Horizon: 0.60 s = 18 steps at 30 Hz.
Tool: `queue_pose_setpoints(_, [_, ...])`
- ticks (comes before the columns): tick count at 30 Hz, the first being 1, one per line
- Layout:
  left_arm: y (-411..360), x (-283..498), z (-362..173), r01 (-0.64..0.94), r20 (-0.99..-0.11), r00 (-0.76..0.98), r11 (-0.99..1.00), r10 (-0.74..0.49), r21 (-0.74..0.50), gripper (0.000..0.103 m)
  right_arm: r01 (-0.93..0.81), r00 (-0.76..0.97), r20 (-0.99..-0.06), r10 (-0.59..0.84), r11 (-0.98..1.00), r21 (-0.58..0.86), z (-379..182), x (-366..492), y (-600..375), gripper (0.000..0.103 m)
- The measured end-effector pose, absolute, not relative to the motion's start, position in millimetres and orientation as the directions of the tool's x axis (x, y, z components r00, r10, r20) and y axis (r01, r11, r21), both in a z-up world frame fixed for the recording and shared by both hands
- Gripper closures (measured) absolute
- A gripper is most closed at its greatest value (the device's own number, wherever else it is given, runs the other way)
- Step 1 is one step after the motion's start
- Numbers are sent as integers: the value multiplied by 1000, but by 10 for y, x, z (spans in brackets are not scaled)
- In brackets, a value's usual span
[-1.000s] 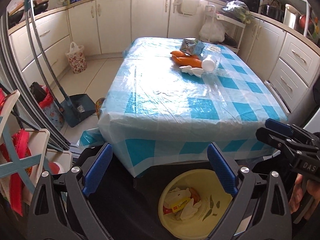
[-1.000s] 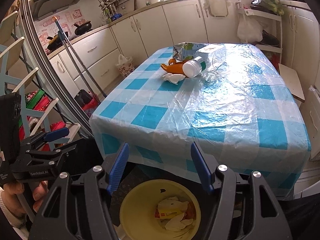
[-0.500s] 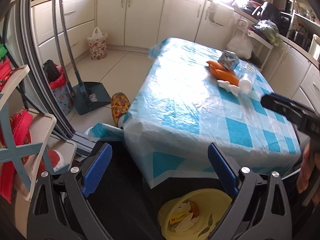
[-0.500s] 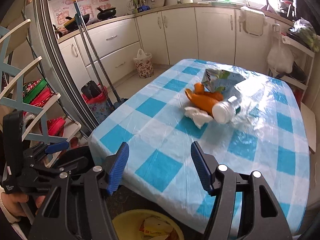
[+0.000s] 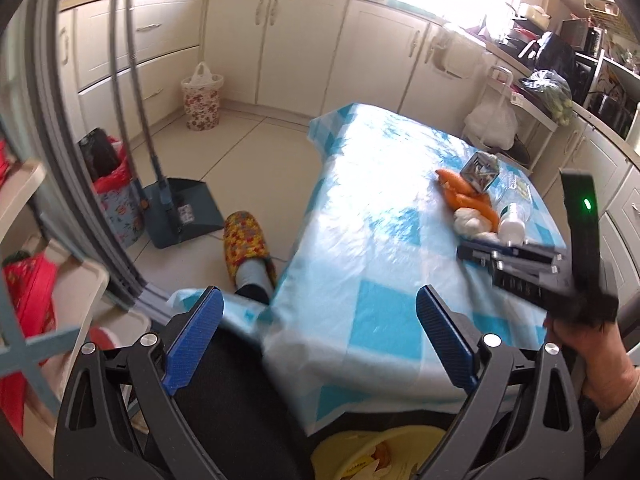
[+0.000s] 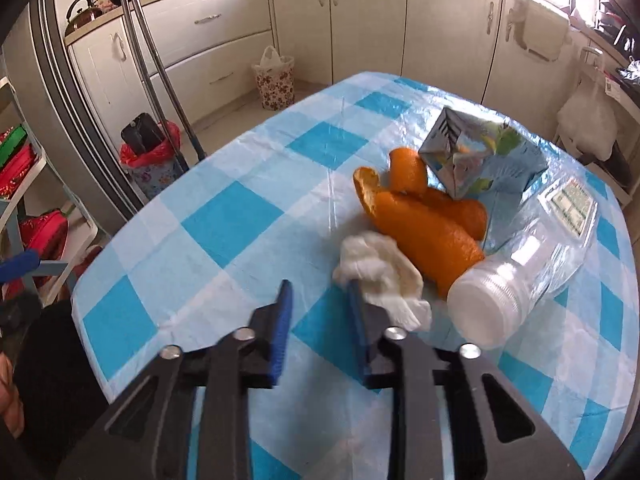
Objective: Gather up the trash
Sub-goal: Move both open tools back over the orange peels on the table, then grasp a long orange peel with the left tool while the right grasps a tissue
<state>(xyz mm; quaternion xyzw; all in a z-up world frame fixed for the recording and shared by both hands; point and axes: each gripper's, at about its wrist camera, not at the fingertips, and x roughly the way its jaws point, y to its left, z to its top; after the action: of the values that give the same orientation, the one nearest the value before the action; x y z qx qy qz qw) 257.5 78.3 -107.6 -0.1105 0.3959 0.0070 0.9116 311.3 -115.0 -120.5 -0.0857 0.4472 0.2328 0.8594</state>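
On the blue-checked tablecloth [image 6: 232,216] lies a heap of trash: a crumpled white tissue [image 6: 376,268], orange peel [image 6: 420,232], a flattened drink carton [image 6: 480,160] and a clear plastic bottle [image 6: 532,264] with a white cap. My right gripper [image 6: 319,292] hovers low just left of the tissue. Its jaws are closing, nothing lies between them, and the right finger sits against the tissue's edge. The left wrist view shows the right gripper [image 5: 480,250] next to the same tissue [image 5: 470,222]. My left gripper [image 5: 320,300] hangs open and empty over the table's near corner, above the yellow bin [image 5: 344,456].
A dustpan with its broom [image 5: 180,212] stands on the floor left of the table. Beside it is a person's foot in a patterned slipper [image 5: 248,244]. A floral basket [image 5: 202,100] sits by the cabinets. A shelf rack [image 5: 36,280] stands at the far left.
Both grippers have left the spot over the yellow bin. The right one went forward over the table to the trash heap and its jaws narrowed. The left view swung leftward.
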Motion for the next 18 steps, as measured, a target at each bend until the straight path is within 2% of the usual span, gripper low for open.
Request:
queue_pose_setpoints(2, [676, 2773, -1035, -58, -720, 686, 978, -107, -201, 9, -492, 462, -819, 341, 867, 83, -1190, 3027, -1227, 97])
queue_pose_setpoints(8, [240, 3702, -945, 47, -723, 656, 968, -215, -245, 10, -495, 410, -821, 399, 853, 167, -1051, 2726, -1562, 97])
queue_pose_setpoints(12, [-249, 4406, -1046, 129, -789, 575, 976, -218, -175, 10, -463, 402, -786, 470, 845, 268, -1044, 2703, -1688, 97])
queue_pose_setpoints(15, [-554, 4693, -1162, 189, -828, 522, 974, -205, -123, 18, -466, 393, -781, 486, 837, 286, -1072, 2715, -1664, 96])
queue_pose_setpoints(18, [-669, 4869, -1235, 207, -843, 492, 970, -218, -131, 26, -475, 394, -777, 490, 833, 284, -1077, 2719, -1668, 92])
